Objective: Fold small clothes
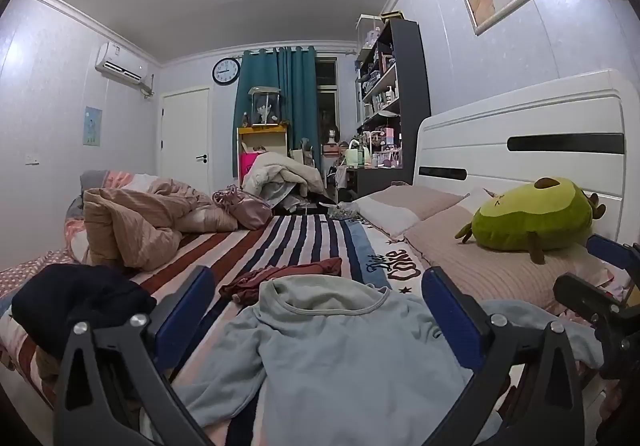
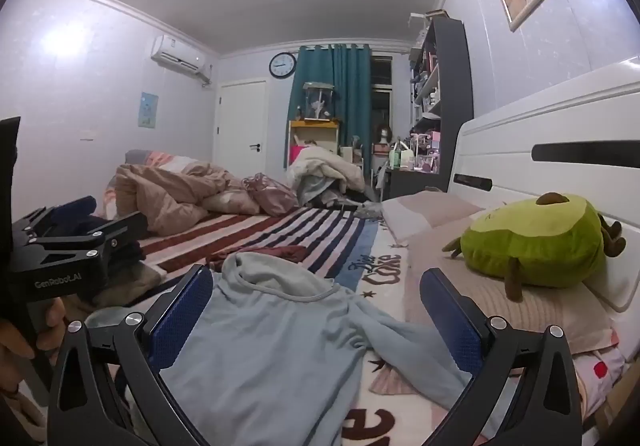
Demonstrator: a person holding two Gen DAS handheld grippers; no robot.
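Note:
A light blue long-sleeved top [image 1: 332, 350] [image 2: 260, 330] lies spread on the striped blanket [image 1: 280, 242] [image 2: 256, 230], collar away from me, with one sleeve trailing right. My left gripper [image 1: 318, 310] hovers just above its chest, open wide, with nothing pressed between the blue pads. My right gripper [image 2: 318, 312] hangs over the top's right half, also open and empty. A crumpled dark red garment [image 1: 288, 274] [image 2: 260, 251] lies just beyond the collar. A dark navy garment [image 1: 80, 298] sits to the left. In the right wrist view the left gripper [image 2: 76, 242] shows at the left, held by a hand [image 2: 24, 330].
A green avocado plush [image 1: 532, 218] [image 2: 532, 242] rests on pink pillows [image 1: 500, 266] against the white headboard [image 1: 520, 134]. A bunched tan duvet [image 1: 132, 222] and a pink bag [image 1: 244, 206] lie at the far left of the bed. Shelves and clutter stand behind.

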